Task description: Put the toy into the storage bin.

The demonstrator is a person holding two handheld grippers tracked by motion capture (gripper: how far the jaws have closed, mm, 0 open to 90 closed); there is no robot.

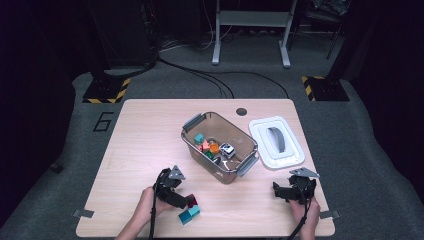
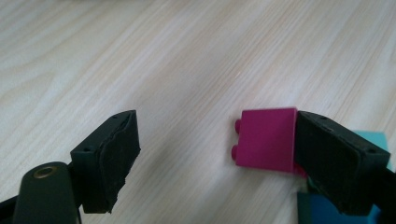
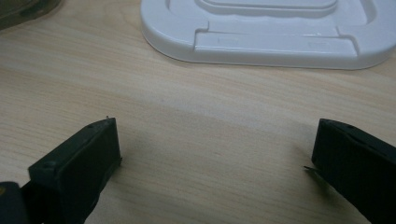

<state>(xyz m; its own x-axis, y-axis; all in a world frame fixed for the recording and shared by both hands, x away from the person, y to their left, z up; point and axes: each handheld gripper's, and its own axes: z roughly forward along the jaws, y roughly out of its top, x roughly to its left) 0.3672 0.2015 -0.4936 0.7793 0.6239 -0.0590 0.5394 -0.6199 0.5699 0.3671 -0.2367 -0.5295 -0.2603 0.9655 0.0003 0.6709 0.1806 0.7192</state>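
Magenta brick (image 2: 266, 140) sits on the table (image 1: 150, 130) w/ my left gripper (image 2: 215, 154) around it: one pad (image 2: 336, 158) is touching its side, the other pad (image 2: 114, 158) stands well apart from it, bare wood between. So jaws are wide, nothing clamped. In the left gripper view I see 2 studs on the brick's side; its far edge is covered by the jaw. Just behind that jaw is a teal block (image 2: 373, 140), mostly hidden and cut off at the frame's edge. In the high view the brick (image 1: 192, 201) is a small dark-red speck at the gripper's tip (image 1: 186, 201), w/ the teal block (image 1: 189, 214) touching it, near the table's front edge.

Right gripper (image 3: 212, 158) is also wide apart, w/ nothing between the jaws but wood. It rests near the front right corner, in the high view (image 1: 285, 192), w/ the person's hand (image 1: 305, 212) partly cut off by the bottom edge.

Farther out: 1 clear bin (image 1: 220, 142), mid-table, w/ 2 grey latches. Inside is a jumble, approx 5 or 6 small toys; too small to count for sure, I make out teal, orange, pink, green bits and a white one. 1 white lid (image 1: 276, 142) w/ a grey handle lies flat to the right of the bin; in the right gripper view (image 3: 266, 32) its top is cut off.
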